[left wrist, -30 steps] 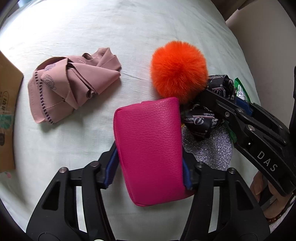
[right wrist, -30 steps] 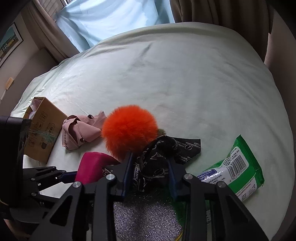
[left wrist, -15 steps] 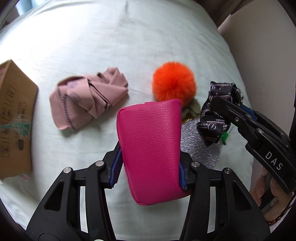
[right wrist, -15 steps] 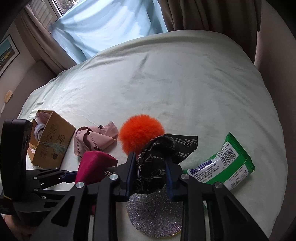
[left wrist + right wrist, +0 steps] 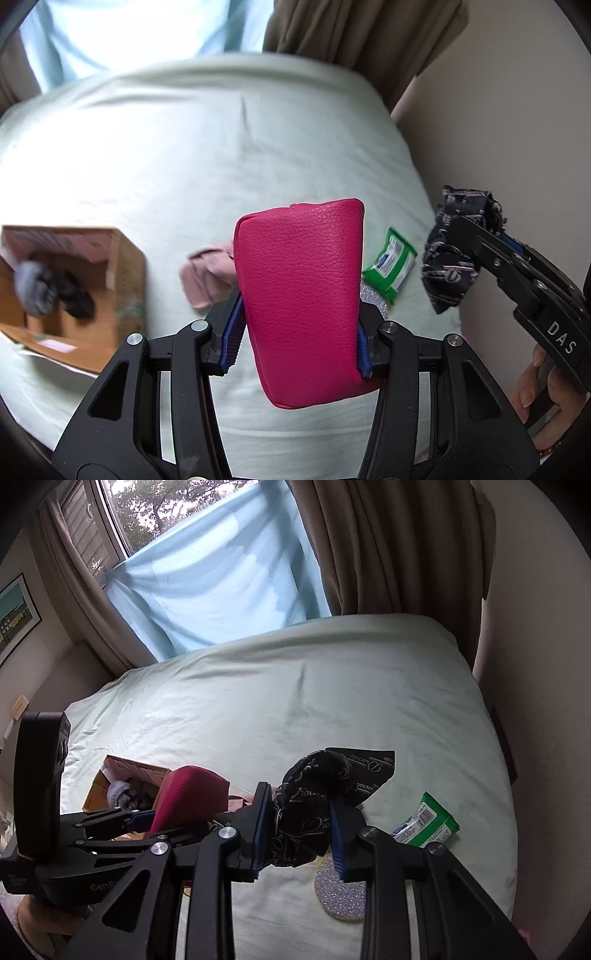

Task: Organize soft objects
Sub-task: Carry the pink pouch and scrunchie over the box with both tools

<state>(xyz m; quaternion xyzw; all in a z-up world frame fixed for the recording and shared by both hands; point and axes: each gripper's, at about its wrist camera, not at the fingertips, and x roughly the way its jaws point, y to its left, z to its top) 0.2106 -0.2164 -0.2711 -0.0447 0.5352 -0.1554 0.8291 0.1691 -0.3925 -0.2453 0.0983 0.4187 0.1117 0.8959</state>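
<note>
Our left tongs [image 5: 299, 347] grip the pink pouch [image 5: 301, 295] above the bed [image 5: 221, 155], right of the cardboard box [image 5: 125, 266]. Our right tongs [image 5: 299, 834] clamp the black patterned cloth [image 5: 314, 805], farther right of that box.

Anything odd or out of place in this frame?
Nothing damaged or spilled. One mismatch for a soft-object sort: a green wet-wipes packet lies on the pale green bedsheet beside a silver glitter disc. The left gripper squarely holds the magenta leather pouch; the right gripper holds the black printed scarf.
</note>
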